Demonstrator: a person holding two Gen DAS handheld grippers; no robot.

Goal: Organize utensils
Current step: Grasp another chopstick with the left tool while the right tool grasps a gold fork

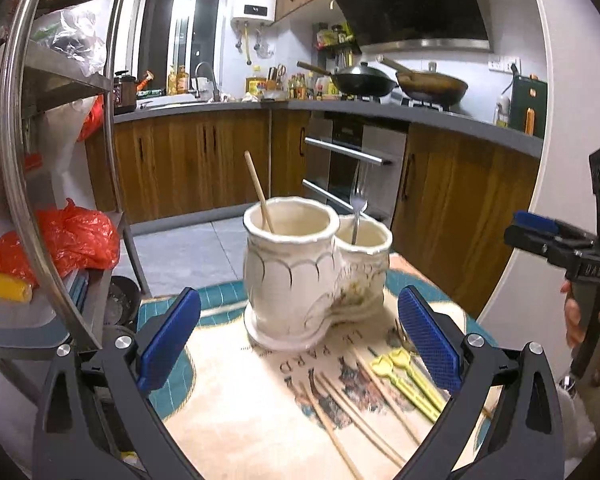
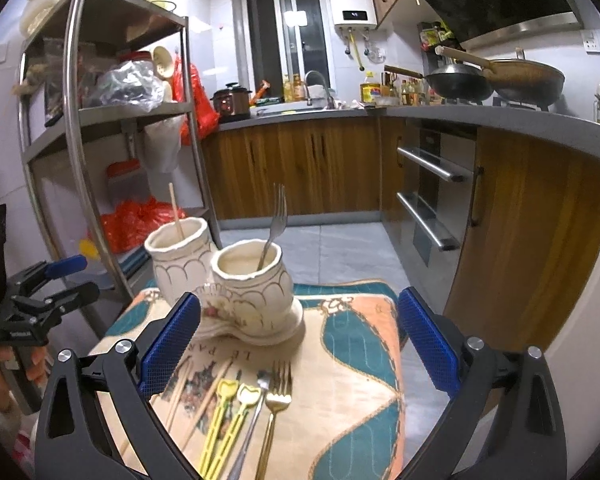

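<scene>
A cream two-cup ceramic holder (image 1: 300, 276) (image 2: 236, 284) stands on a patterned cloth. One cup holds a wooden chopstick (image 1: 259, 192) (image 2: 176, 210), the other a silver fork (image 1: 358, 210) (image 2: 274, 226). On the cloth lie several chopsticks (image 1: 352, 412) (image 2: 208, 394), two yellow heart-topped picks (image 1: 410, 380) (image 2: 230, 416), a gold fork (image 2: 274, 408) and a silver utensil (image 2: 252, 420). My left gripper (image 1: 300, 340) is open and empty, just short of the holder. My right gripper (image 2: 300, 340) is open and empty above the loose utensils.
The patterned cloth (image 2: 352, 380) covers a small table. A steel shelf rack (image 2: 112, 128) with bags stands to the left. Wooden kitchen cabinets and an oven (image 2: 432, 196) are behind. The other gripper shows at each view's edge, the right one (image 1: 556, 244) and the left one (image 2: 40, 292).
</scene>
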